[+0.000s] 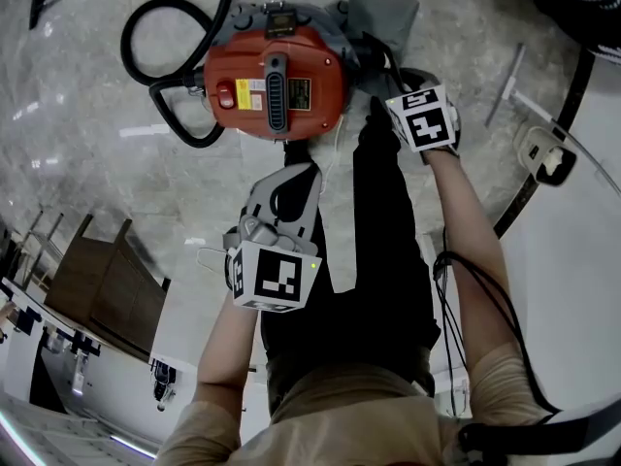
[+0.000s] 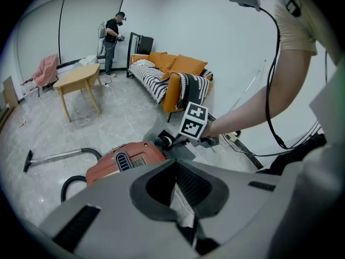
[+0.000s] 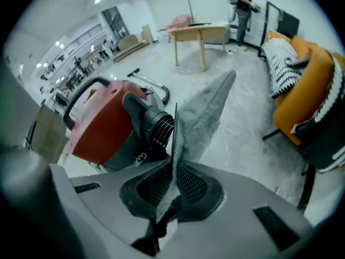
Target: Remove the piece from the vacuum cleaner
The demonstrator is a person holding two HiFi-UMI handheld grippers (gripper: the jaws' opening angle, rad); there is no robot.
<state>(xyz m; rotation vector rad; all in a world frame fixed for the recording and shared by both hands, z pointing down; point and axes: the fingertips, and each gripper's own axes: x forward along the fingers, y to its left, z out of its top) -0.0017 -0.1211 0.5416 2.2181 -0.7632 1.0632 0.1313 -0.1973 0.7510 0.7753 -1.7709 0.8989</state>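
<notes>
Grey cloth bag (image 3: pixel 210 107) — right fingers (image 3: pixel 194 186) grasping it | left fingers (image 2: pixel 191 182) clenched, seemingly empty

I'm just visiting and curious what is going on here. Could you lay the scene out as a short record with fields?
Setting: room with a pale stone floor
Main object: red vacuum cleaner on the floor, black hose looped beside it
Piece: grey cloth bag by the vacuum's black vented end
Right gripper: jaws closed on the bag's edge
Left gripper: jaws together, holding nothing, short of the vacuum
Background: orange sofa, wooden table, another person
</notes>
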